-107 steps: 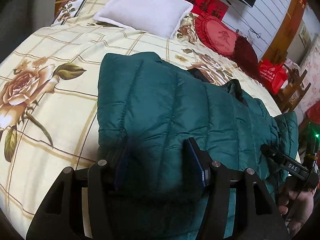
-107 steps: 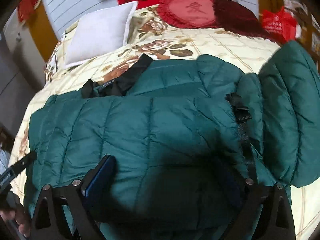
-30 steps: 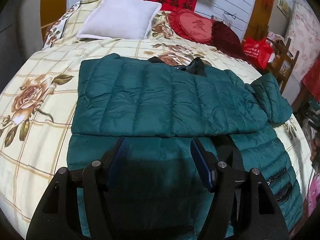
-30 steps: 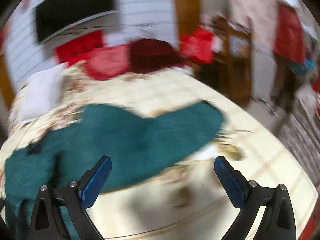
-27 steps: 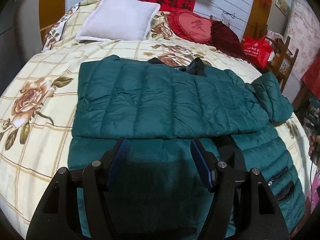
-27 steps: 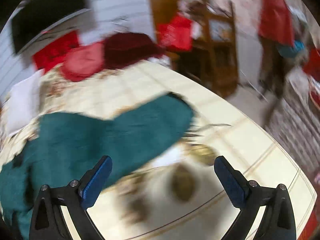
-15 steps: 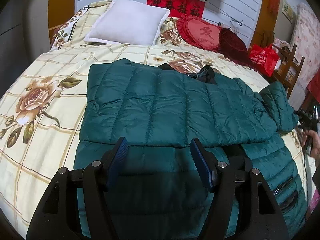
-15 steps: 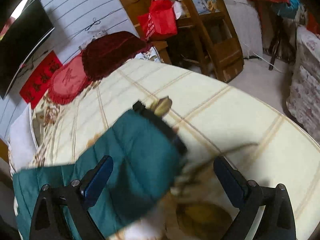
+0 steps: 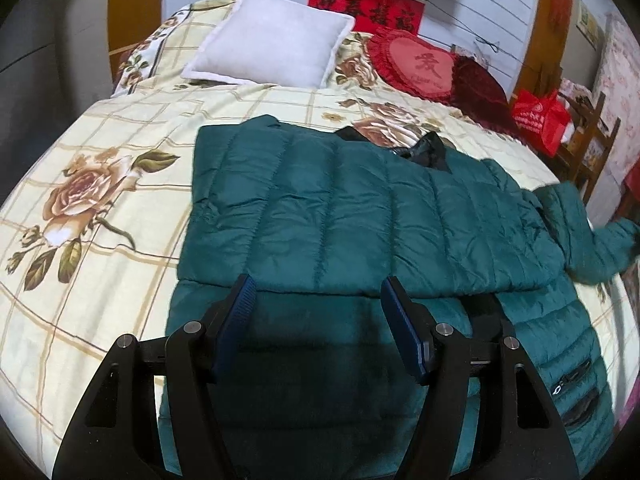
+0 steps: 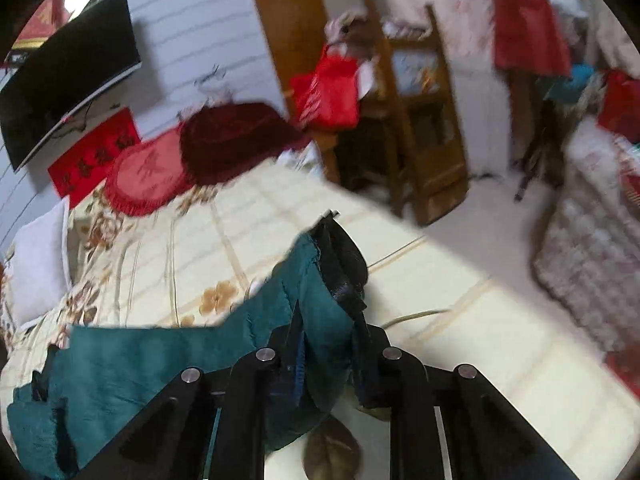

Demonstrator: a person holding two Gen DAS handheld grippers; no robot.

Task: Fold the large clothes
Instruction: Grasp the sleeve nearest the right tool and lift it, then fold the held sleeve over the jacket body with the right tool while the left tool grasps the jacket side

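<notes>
A dark green quilted puffer jacket (image 9: 360,216) lies across the floral bed (image 9: 100,184), its upper half folded over the lower half. One sleeve (image 9: 592,240) stretches off to the right. My left gripper (image 9: 320,304) is open and empty, hovering above the jacket's near part. My right gripper (image 10: 326,340) is shut on the jacket's sleeve (image 10: 304,292) near its dark cuff (image 10: 344,256), holding it above the bed's right side.
A white pillow (image 9: 272,44) and red heart cushions (image 9: 420,66) lie at the head of the bed. A red bag (image 10: 328,92) and a wooden chair (image 10: 420,128) stand right of the bed. A patterned cover (image 10: 592,264) lies at the far right.
My right gripper swung to the bed's right side and closed on the sleeve end, which it now lifts. My left gripper backed off the jacket slightly and stays open.
</notes>
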